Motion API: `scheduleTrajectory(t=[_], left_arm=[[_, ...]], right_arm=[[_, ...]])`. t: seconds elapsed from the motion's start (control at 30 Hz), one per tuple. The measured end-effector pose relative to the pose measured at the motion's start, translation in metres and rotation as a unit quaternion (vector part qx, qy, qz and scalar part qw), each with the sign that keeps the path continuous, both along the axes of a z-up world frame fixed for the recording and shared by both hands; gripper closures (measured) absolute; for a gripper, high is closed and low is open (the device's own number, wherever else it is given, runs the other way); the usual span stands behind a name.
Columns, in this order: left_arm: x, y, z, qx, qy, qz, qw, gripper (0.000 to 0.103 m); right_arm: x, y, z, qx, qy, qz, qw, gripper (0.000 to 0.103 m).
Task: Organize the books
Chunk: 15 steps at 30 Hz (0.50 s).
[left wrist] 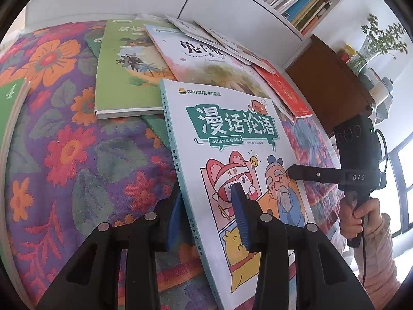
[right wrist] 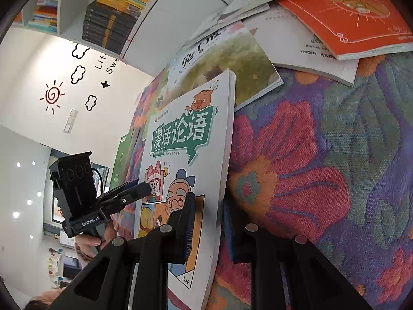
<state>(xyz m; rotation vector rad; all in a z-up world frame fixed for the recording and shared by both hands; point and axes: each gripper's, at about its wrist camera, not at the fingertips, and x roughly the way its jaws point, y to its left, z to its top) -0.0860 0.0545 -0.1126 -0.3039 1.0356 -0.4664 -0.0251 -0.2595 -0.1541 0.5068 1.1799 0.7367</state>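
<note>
A white comic book (left wrist: 232,134) with a green title banner is raised at a tilt above the floral cloth (left wrist: 77,155). My left gripper (left wrist: 206,201) is shut on its near spine edge, one blue pad on the cover and one behind it. My right gripper (right wrist: 210,204) is shut on the same comic book (right wrist: 185,134) at its opposite long edge, with a pad on each face. In the left wrist view the right gripper's finger (left wrist: 304,173) reaches onto the cover. In the right wrist view the left gripper (right wrist: 144,190) touches the cover from the left.
Several books lie scattered behind on the cloth: a green book (left wrist: 124,72), a landscape-cover book (left wrist: 206,62), a red book (left wrist: 286,90), an orange book (right wrist: 348,18). A white shelf (left wrist: 258,20) filled with books stands beyond. Another green book (left wrist: 10,108) sits at far left. A brown cabinet (left wrist: 330,85) is on the right.
</note>
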Motion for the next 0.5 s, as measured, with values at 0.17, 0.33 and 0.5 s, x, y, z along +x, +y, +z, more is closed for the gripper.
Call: scheduleTrajectory(t=[0.17,0.33,0.5], left_arm=[[-0.001,-0.004,0.003,0.006,0.013,0.022,0.9997,0.067],[0.004,-0.001,0.007,0.003,0.059,0.029,0.9978,0.072],[-0.003,-0.007,0.023,0.041,0.046,0.013,0.998,0.072]], right_arm=[[-0.01,0.006,0.005,-0.023,-0.016,-0.027,0.999,0.085],[-0.012,0.013,0.015,-0.044,0.003,-0.046,0.998,0.083],[-0.023,0.027,0.044,-0.052,-0.023,-0.029,0.998,0.09]])
